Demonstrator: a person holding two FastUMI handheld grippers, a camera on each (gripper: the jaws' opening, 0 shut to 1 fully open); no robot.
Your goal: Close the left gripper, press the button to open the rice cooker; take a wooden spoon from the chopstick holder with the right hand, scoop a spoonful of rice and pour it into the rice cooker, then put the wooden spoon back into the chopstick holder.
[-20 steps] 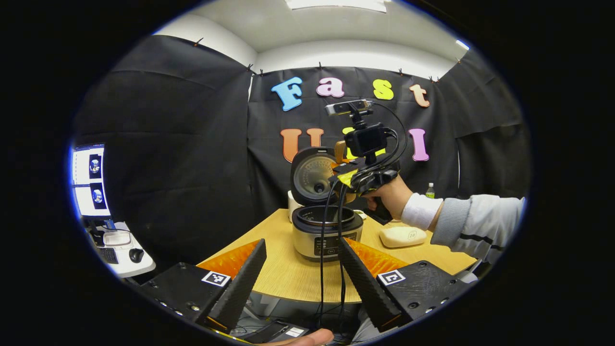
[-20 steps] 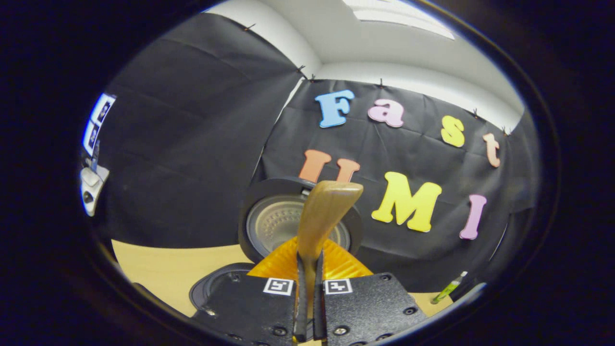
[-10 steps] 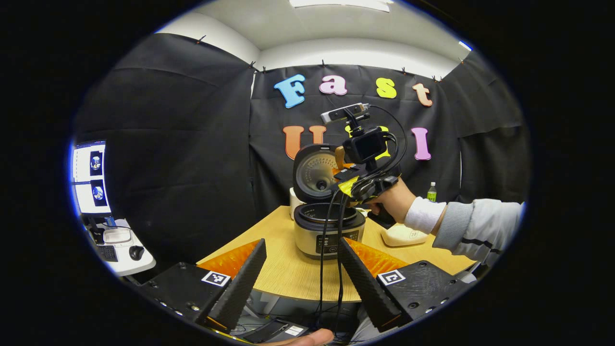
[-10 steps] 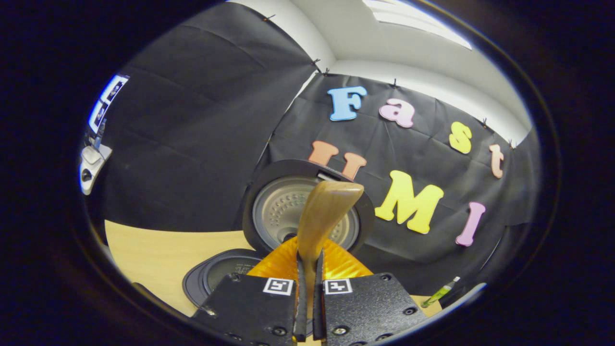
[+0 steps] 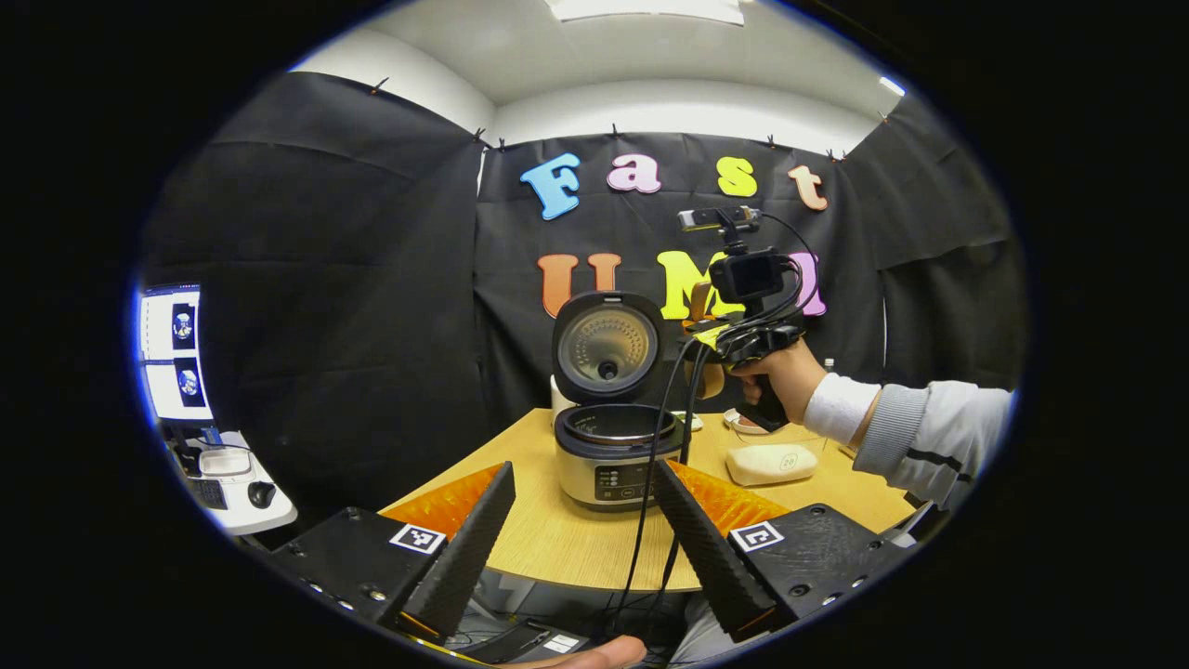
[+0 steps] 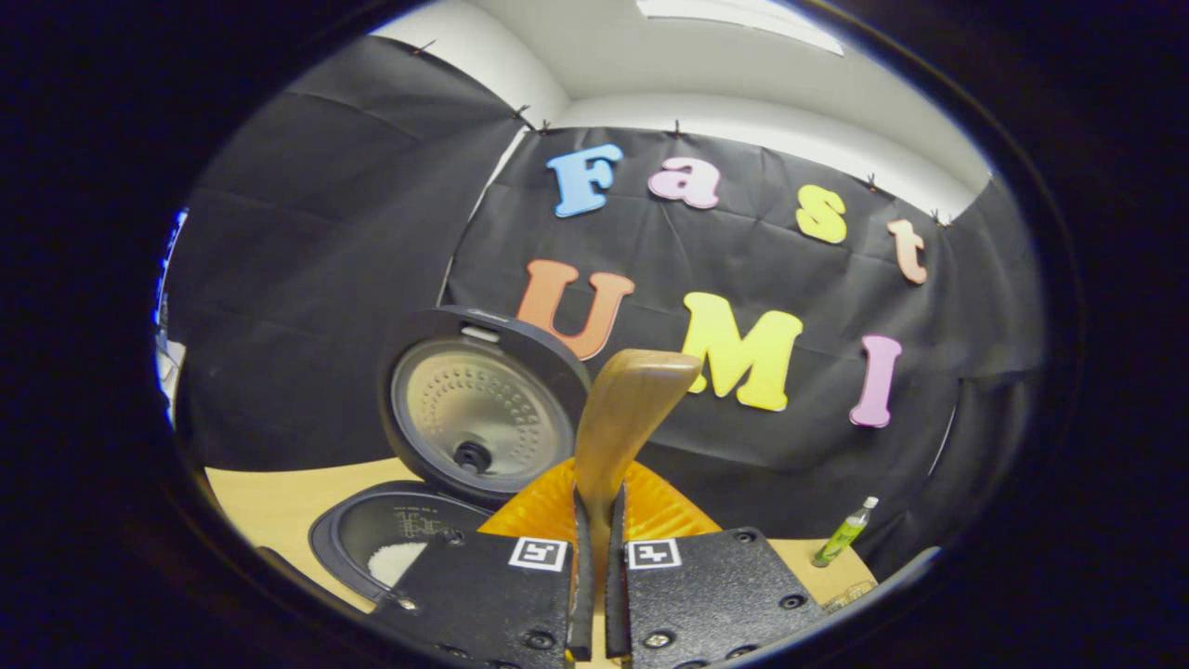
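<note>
Change since a second ago: the right gripper, with the hand carrying it, is sitting to the right of the rice cooker in the left gripper view, where it was hanging in front of the raised lid and over the pot; the lid's inner plate is now showing whole
Change in right gripper view: the lid is lying further left of the wooden spoon, and white rice is showing in the pot opening at the lower left
Right gripper: its two fingers are pressing together on the spoon's handle, the bowl standing up ahead of them
Left gripper: its fingers are standing wide apart, holding nothing, low before the table
Hard to make out: in the left gripper view the spoon is mostly hidden behind the right gripper's camera and cables; I cannot tell whether its bowl is carrying rice
Cut off: the cooker's body is hiding under the right gripper in its own view
Left gripper view alone: a pale lidded box lying right of the cooker, a monitor at far left
Right gripper view alone: a green bottle standing by the wall
</note>
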